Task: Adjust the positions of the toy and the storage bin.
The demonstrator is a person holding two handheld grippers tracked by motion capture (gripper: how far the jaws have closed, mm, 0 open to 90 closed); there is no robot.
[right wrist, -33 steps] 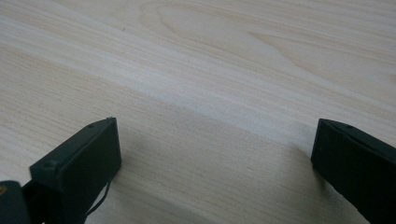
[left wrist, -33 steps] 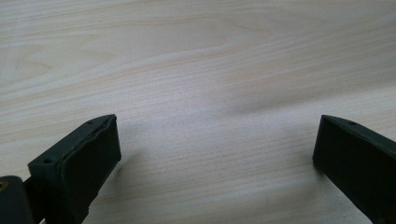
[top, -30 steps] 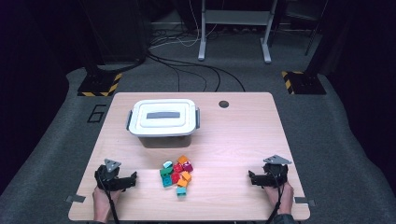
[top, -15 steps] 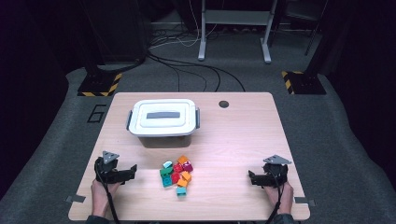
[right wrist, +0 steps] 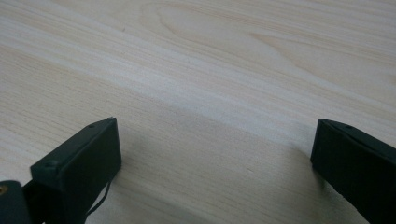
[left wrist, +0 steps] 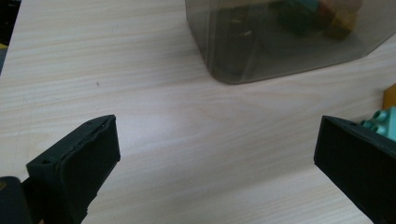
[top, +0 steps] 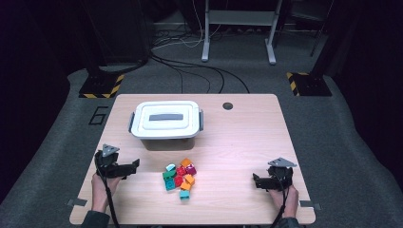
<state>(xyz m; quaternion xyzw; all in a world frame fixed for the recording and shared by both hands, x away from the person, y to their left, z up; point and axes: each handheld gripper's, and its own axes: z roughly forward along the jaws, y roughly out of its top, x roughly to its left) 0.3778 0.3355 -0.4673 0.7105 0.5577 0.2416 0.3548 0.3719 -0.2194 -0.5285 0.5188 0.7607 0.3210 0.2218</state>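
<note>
high view: my left gripper (top: 130,166) sits just left of the pile of toy bricks (top: 180,178), its jaws pointing toward the pile and not touching it, while my right gripper (top: 256,180) rests well to the right of the bricks, also aimed their way. the bricks lie in a loose heap on the wooden table (top: 237,142), red, orange, green, teal and magenta ones bunched together, one teal brick at the near edge of the heap. behind the bricks stands a lidded box (top: 166,119), white lid with a grey strip on top, grey latches at both ends. beyond the bricks and to the right there is a round dark hole (top: 228,105) in the tabletop. on the grey floor, far left of the bricks, a large "6" (top: 98,115) is marked. in the left gripper view my jaws stand spread wide with bare wood between them, the box's tinted wall (left wrist: 280,42) ahead and a pale green studded brick (left wrist: 380,120) at the right jaw. in the right gripper view my jaws are likewise wide apart over plain wood, gripping nothing.
</note>
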